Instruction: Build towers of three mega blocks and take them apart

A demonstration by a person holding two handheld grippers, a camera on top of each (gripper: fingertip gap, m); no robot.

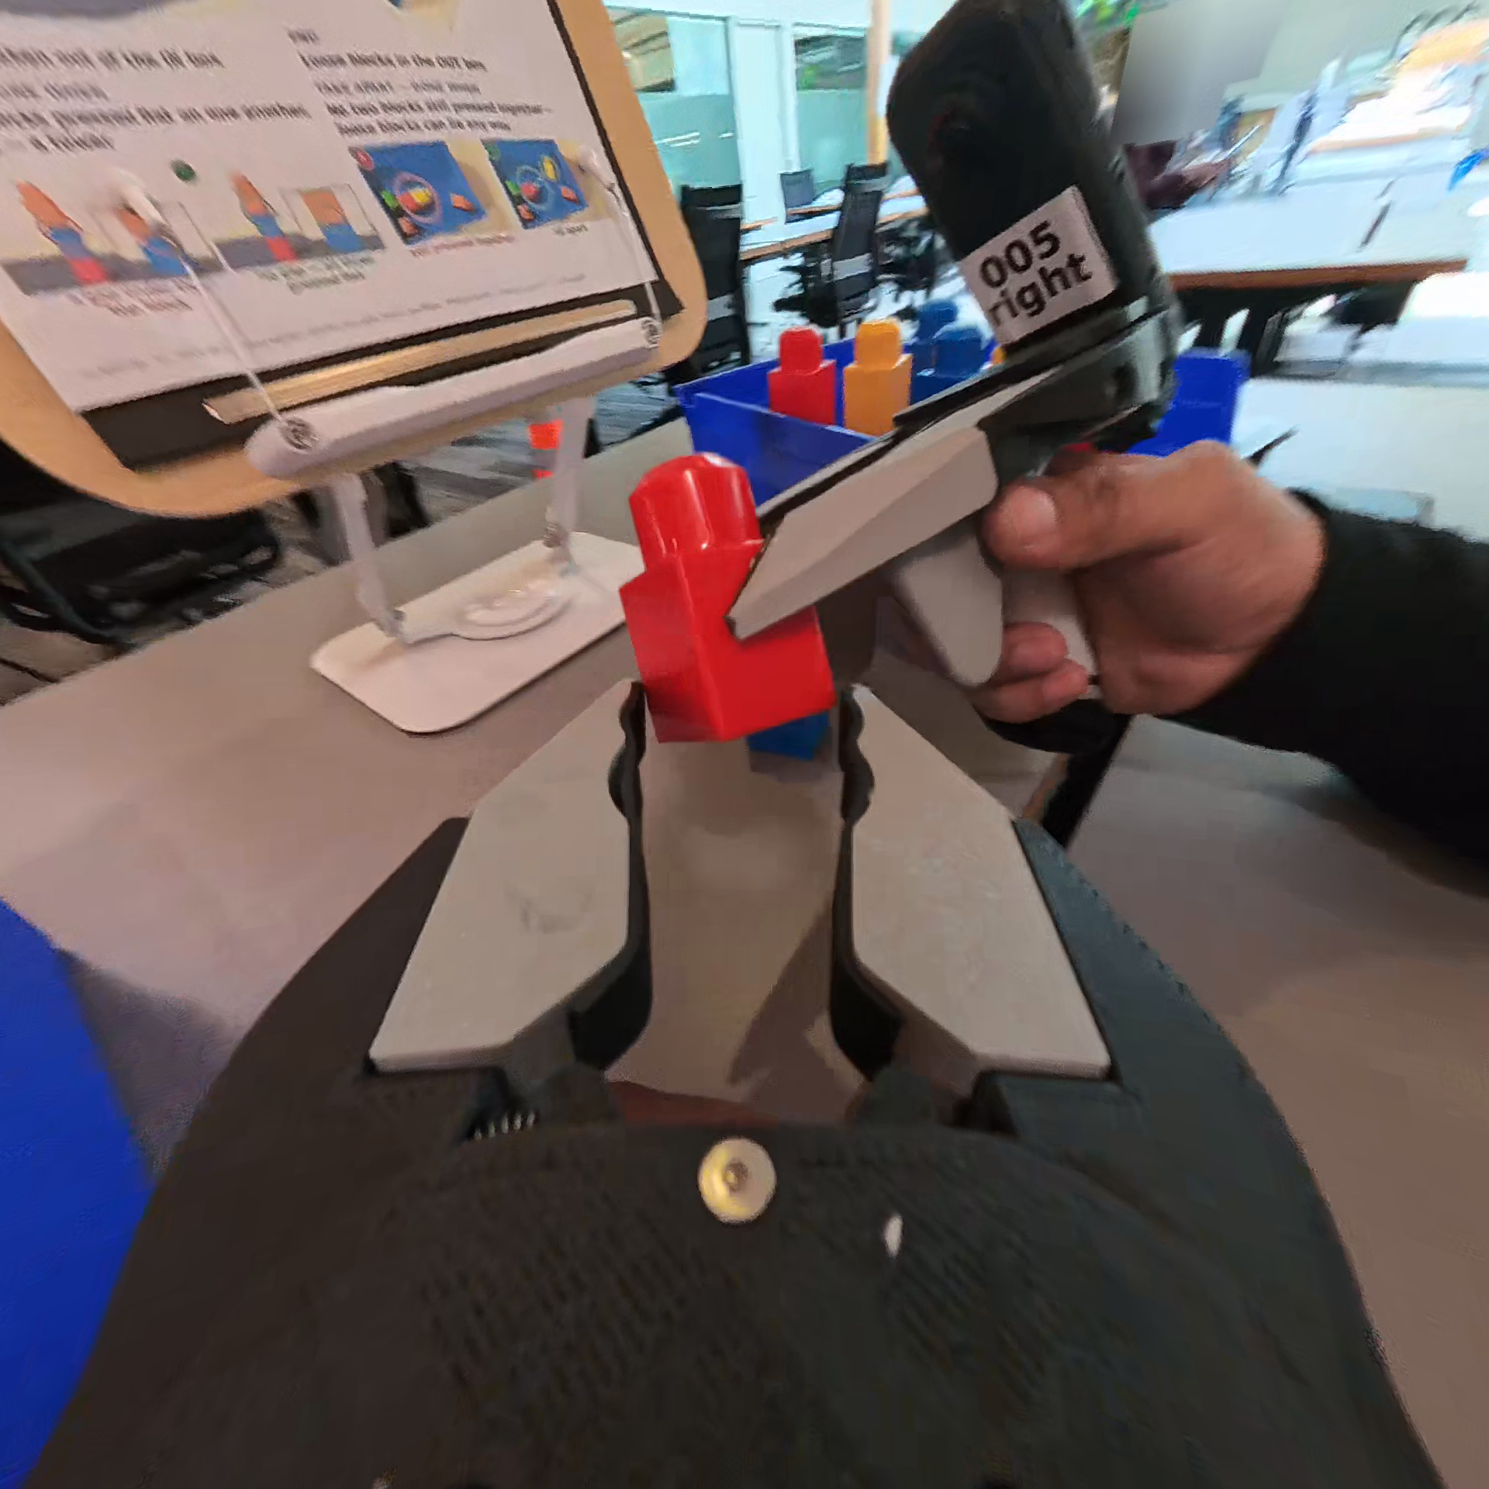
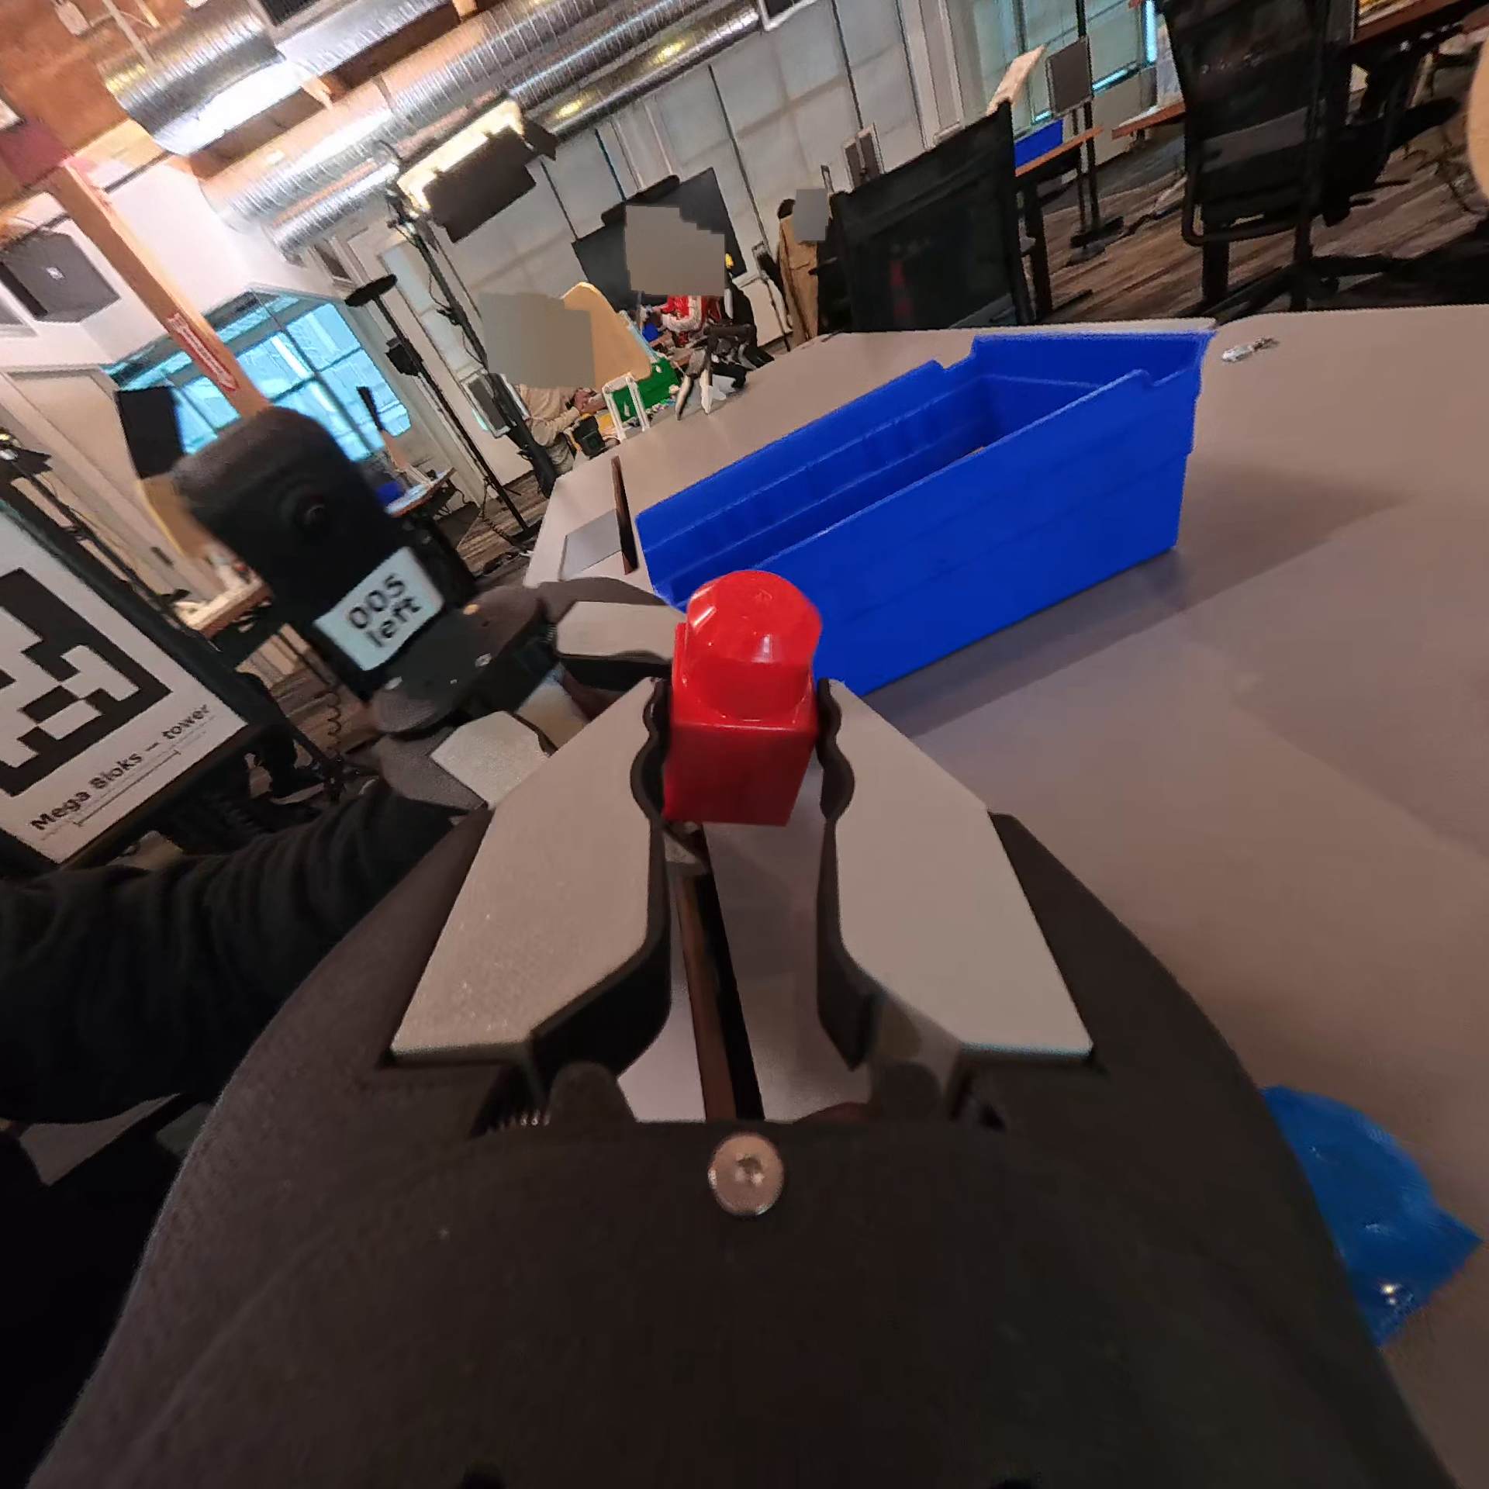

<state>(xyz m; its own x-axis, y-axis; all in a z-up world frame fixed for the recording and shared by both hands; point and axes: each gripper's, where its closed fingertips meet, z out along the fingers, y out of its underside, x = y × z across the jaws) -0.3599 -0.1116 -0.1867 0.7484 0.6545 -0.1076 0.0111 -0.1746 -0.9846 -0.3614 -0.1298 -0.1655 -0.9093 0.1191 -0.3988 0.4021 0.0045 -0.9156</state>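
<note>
Now, in the left wrist view, the left gripper (image 1: 737, 745) has its two fingers standing apart on both sides of a blue block (image 1: 790, 735), but whether they press it I cannot tell, because the red block (image 1: 717, 612) held tilted by the right gripper (image 1: 745, 588) hides most of it above the grey table (image 1: 201, 806); behind them a blue bin (image 1: 757, 435) holds upright red, orange and blue blocks. In the right wrist view, the right gripper (image 2: 737, 741) is closed on the body of the red block (image 2: 741, 709), its stud pointing up, and another blue bin (image 2: 967, 524) lies further on the table, while the left gripper is just beside on the left.
</note>
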